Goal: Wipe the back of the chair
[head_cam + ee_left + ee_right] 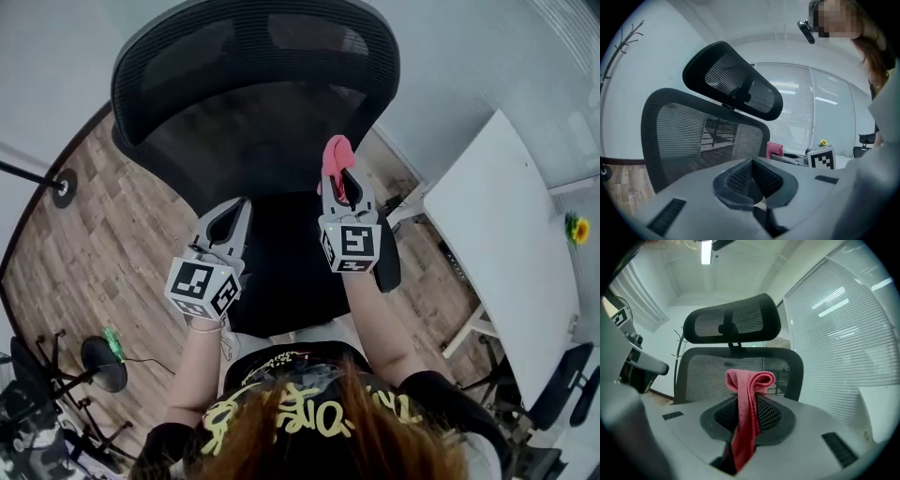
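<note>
Right hand-held gripper [342, 180] first: its jaws are clamped tight on a pink cloth [335, 157]. The cloth runs up between the jaws as a flat strip and folds over in a soft roll just past their tips [749, 379]. Left hand-held gripper [236, 211] sits beside it, off to its left and slightly lower, with jaws pressed together and nothing between them [752, 162].

Under both hand-held grippers is the black seat [281, 272] of the chair. Straight ahead of the right hand-held gripper rises the backrest [705, 373], dark mesh in a grey frame. The roll of cloth sits level with the backrest's lower mesh, but whether it touches I cannot tell. Above that, the curved headrest [731, 323] tips forward over the backrest.

From the left hand-held gripper, the backrest [693, 136] stands ahead and to its left.

Off to the right of the right hand-held gripper, well apart, is a white bench [506, 234] with a yellow flower [580, 229] beyond its far edge. Wood floor [94, 234] spreads out to the left of the left hand-held gripper. Behind the chair, white blinds [834, 333] cover the wall.
</note>
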`<state>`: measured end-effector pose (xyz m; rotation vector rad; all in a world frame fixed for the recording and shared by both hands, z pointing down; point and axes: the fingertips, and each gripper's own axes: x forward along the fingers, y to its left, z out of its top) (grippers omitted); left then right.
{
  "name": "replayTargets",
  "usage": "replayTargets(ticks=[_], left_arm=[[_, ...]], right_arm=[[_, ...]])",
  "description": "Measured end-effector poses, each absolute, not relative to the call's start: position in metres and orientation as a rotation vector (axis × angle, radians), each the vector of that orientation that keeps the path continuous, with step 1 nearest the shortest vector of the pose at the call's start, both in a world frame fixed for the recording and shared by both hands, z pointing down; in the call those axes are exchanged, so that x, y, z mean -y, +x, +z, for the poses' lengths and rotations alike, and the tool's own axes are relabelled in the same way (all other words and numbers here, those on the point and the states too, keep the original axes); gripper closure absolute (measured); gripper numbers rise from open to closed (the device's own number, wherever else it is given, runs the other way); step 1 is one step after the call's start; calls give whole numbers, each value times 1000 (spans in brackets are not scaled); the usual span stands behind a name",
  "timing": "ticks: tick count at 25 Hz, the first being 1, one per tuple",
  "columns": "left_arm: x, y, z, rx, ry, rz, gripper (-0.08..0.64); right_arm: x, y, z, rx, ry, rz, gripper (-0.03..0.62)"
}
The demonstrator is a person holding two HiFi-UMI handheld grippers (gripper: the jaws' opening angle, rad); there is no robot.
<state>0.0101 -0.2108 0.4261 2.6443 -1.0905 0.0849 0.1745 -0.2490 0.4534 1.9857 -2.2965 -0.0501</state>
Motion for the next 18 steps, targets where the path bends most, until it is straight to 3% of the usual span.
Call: replayTargets(ticks=[10, 18], left_arm=[[225, 74, 452, 1079, 2637, 115, 569], [243, 98, 474, 1070, 2626, 157, 569]], right_arm=[[259, 265, 487, 2160, 2068, 3, 525], [277, 285, 520, 2136, 2040, 57, 525]])
